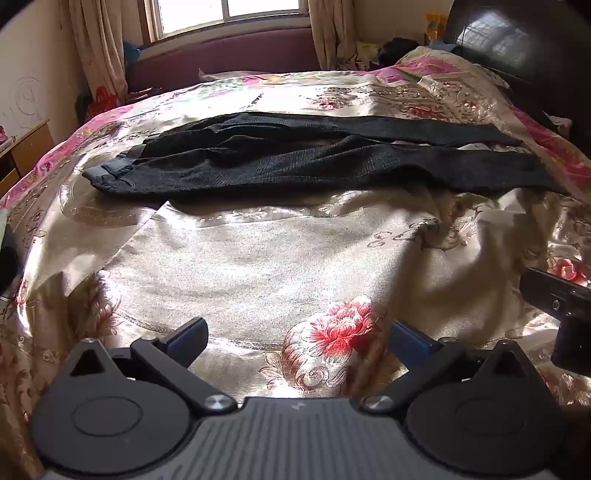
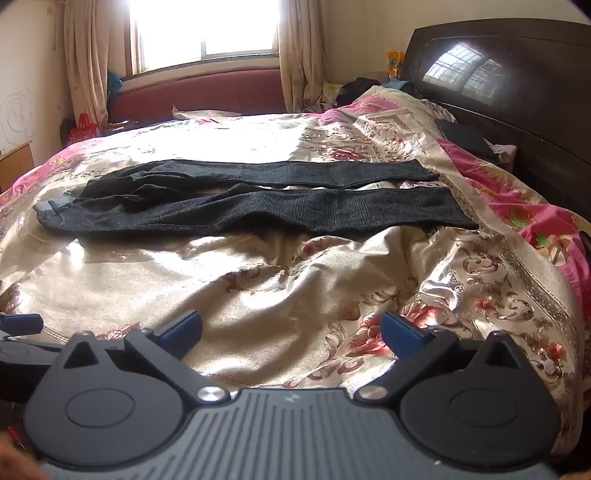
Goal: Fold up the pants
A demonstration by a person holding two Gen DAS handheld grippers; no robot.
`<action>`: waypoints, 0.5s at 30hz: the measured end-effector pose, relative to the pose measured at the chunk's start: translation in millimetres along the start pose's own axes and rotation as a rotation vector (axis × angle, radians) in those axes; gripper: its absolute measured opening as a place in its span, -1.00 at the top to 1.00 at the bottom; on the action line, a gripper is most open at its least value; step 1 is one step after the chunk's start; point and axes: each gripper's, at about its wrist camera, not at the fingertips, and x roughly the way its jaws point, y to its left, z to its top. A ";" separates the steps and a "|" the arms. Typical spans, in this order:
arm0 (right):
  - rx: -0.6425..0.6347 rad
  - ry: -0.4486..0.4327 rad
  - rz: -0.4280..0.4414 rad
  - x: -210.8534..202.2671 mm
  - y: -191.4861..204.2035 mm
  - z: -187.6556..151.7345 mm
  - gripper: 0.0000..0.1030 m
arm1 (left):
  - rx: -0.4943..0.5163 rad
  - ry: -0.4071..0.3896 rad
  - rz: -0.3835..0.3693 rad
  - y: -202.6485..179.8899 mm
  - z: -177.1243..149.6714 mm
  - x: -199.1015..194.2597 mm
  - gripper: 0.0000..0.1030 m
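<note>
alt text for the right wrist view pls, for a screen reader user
Dark pants lie spread flat across a floral bedspread, waistband to the left, both legs side by side running right. The right tool hovers open in the foreground, short of the pants, holding nothing. A sunlit window sits behind the bed.

In the left wrist view the right gripper (image 1: 565,314) is cut off at the right edge of the frame, so its fingers stay out of sight. In the right wrist view the left gripper (image 2: 18,332) is clipped at the lower left edge. The dark heap (image 2: 360,88) by the headboard (image 2: 517,74), upper right, is too small to identify. The window (image 2: 207,29) at top centre is blown out white.
</note>
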 end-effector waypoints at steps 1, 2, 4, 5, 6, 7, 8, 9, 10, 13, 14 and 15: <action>-0.001 -0.001 -0.002 0.0 0.2 0.1 -0.99 | 0.001 0.002 -0.004 -0.5 -0.1 0.4 -1.00; -0.003 -0.002 -0.003 0.1 0.2 0.2 -0.99 | 0.003 0.004 -0.006 -1.2 -0.2 0.9 -1.00; -0.011 -0.007 -0.010 -0.2 1.4 0.3 -0.99 | 0.018 -0.009 0.010 -2.5 -0.9 -1.4 -1.00; -0.013 -0.006 -0.012 0.0 1.4 0.4 -0.99 | 0.019 -0.008 0.011 -3.7 -0.9 -1.5 -1.00; -0.014 -0.004 -0.013 1.9 1.2 -0.5 -0.99 | 0.019 -0.008 0.011 -5.0 -0.8 -1.7 -1.00; -0.015 -0.003 -0.014 1.1 1.3 -0.2 -0.99 | 0.018 -0.009 0.011 -6.3 -0.7 -2.2 -1.00; -0.016 -0.002 -0.015 -0.6 1.3 0.4 -0.99 | 0.007 -0.008 -0.005 1.8 -2.4 -0.7 -1.00; -0.017 -0.001 -0.014 -1.4 0.2 -0.2 -0.99 | 0.002 -0.007 -0.008 4.3 -1.9 -0.4 -1.00; -0.019 0.001 -0.015 -0.7 -0.9 0.0 -0.99 | 0.001 -0.008 -0.008 5.0 -2.1 -0.3 -1.00; -0.027 0.010 -0.023 0.8 0.7 -1.2 -0.99 | -0.002 -0.004 -0.013 7.0 -2.5 0.8 -1.00; -0.029 0.013 -0.028 0.8 3.6 -0.3 -0.99 | -0.003 -0.002 -0.015 7.4 -2.6 1.2 -1.00; -0.033 0.014 -0.029 1.0 3.8 -0.6 -0.99 | -0.006 -0.003 -0.018 8.1 -3.3 1.8 -1.00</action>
